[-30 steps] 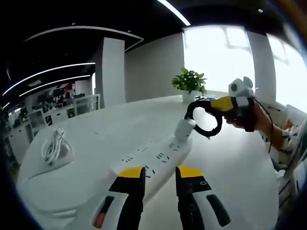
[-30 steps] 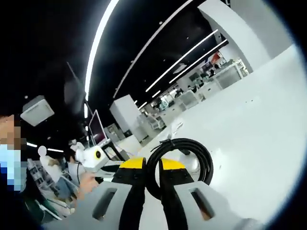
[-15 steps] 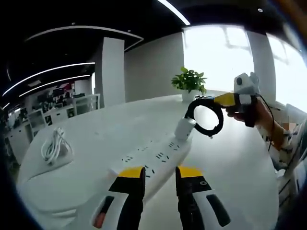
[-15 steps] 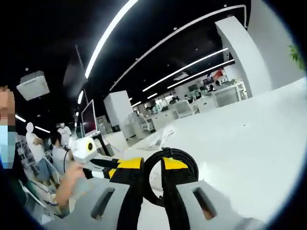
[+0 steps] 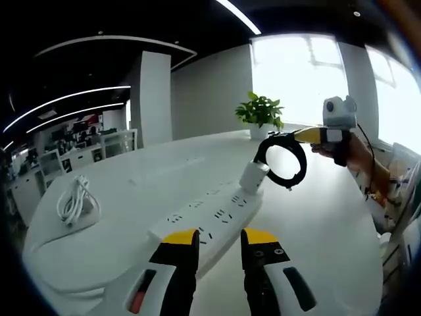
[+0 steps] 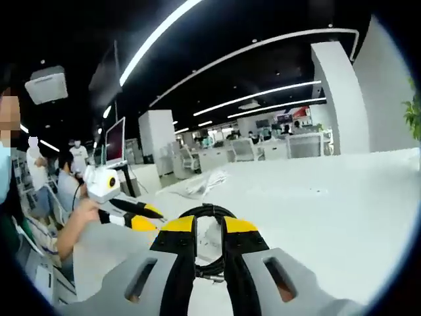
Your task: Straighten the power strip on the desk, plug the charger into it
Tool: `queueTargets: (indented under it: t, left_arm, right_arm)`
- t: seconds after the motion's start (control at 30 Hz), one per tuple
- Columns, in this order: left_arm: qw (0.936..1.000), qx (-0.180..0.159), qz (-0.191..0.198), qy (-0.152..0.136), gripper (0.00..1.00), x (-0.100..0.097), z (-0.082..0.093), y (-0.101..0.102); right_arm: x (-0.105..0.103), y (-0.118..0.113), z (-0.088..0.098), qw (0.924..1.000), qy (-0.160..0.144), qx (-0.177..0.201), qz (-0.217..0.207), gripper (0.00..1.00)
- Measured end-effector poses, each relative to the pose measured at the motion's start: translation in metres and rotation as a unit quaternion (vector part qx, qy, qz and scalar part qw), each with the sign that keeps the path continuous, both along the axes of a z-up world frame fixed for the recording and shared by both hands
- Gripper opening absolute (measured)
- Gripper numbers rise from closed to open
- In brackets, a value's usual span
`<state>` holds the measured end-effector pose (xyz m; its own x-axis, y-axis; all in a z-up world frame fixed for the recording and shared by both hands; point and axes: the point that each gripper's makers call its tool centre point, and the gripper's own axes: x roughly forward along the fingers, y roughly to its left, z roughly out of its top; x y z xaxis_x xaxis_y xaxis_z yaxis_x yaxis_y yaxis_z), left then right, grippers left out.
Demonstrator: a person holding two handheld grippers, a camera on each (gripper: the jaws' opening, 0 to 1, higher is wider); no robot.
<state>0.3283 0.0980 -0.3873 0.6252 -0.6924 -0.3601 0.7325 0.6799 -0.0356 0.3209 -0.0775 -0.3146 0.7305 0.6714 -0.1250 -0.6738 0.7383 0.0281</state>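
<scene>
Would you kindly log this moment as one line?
right gripper: shut on charger cable | charger: at power strip | left gripper: open

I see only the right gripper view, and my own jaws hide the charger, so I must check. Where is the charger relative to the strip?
Observer: In the left gripper view the white charger stands tilted at the far end of the strip. I cannot tell whether its pins are in.
Operator: Where on it does my gripper hold?
Observer: The right gripper grips the top of the black cable loop, above the charger, not the charger body.
Operator: Does the left gripper hold the strip?
Observer: No. The left gripper is open, and the strip's near end lies just beyond its tips.
</scene>
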Motion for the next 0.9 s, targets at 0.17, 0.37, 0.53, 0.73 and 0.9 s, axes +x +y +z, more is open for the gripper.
queueTargets:
  t: [0.17, 0.37, 0.53, 0.73, 0.9]
  left_arm:
    - [1.0, 0.001, 0.001, 0.0, 0.26, 0.0, 0.0, 0.001]
    - [1.0, 0.0, 0.0, 0.0, 0.26, -0.001, -0.001, 0.0]
    - [1.0, 0.001, 0.0, 0.0, 0.26, -0.002, -0.001, 0.0]
    - [1.0, 0.001, 0.001, 0.0, 0.26, -0.001, -0.001, 0.001]
    - [1.0, 0.001, 0.0, -0.001, 0.26, -0.002, 0.0, 0.0]
  right_arm:
    - [0.003, 0.002, -0.004, 0.9991, -0.016, -0.039, -0.005, 0.16]
    - [0.012, 0.002, -0.01, 0.9972, -0.017, -0.073, 0.001, 0.18]
    - [0.019, 0.002, -0.011, 0.9934, -0.032, -0.11, 0.015, 0.18]
    - [0.021, 0.007, -0.01, 0.9898, -0.042, -0.132, 0.033, 0.21]
    - [0.026, 0.01, -0.015, 0.9831, -0.045, -0.17, 0.052, 0.2]
